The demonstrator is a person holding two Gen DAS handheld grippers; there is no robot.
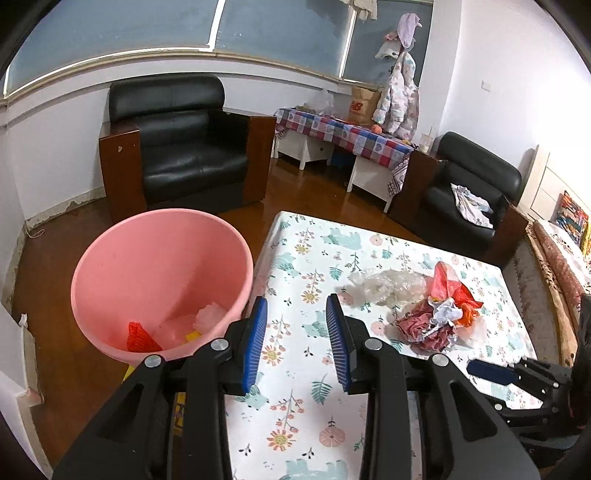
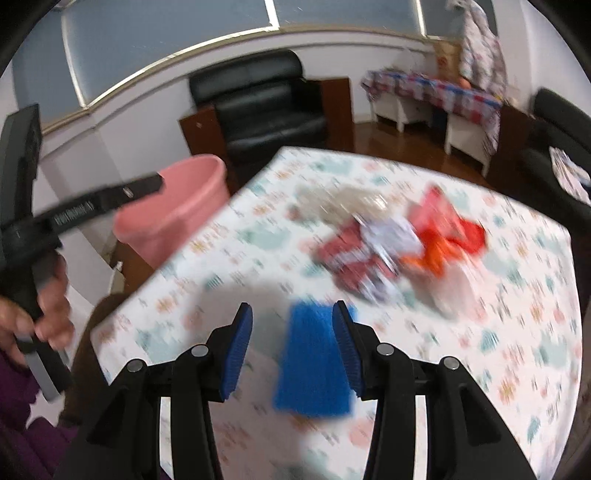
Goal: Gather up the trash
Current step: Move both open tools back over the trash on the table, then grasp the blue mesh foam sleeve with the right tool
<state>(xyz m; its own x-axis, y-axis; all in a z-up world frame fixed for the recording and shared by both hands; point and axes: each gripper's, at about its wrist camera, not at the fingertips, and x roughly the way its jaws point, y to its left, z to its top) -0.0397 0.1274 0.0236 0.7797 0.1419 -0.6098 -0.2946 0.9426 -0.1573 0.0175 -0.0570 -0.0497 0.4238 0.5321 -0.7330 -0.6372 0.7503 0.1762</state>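
Left gripper half open, blue ribbed pads apart, nothing between them, poised over the left border of the table. Right gripper also half open; blurred blue piece seen in the gap, white cloth showing between it and the left pad, contact with the right pad impossible to judge. Black handle of the left tool gripped by a hand at the left of the right wrist view. Ahead of both tools, toward the far right part of the table, the trash pile: crumpled clear plastic on its left, red-orange bag standing up at the back, balled white paper in the middle, dark red wrapper in front, all touching. Just beside the table's left edge and lower, a pink bucket, mouth up, already holding a red mesh scrap, pale plastic and a yellow bit. Table covered in white cloth printed with flowers and teal animals, bare apart from the pile and the blue piece. Around it, dark wooden floor; black armchair against the far wall under a wide window; low white side table under a checked cloth, with a brown paper bag and a hanging padded jacket; second black armchair near the far right corner. Open floor left of the bucket; only a narrow gap on the table's right.
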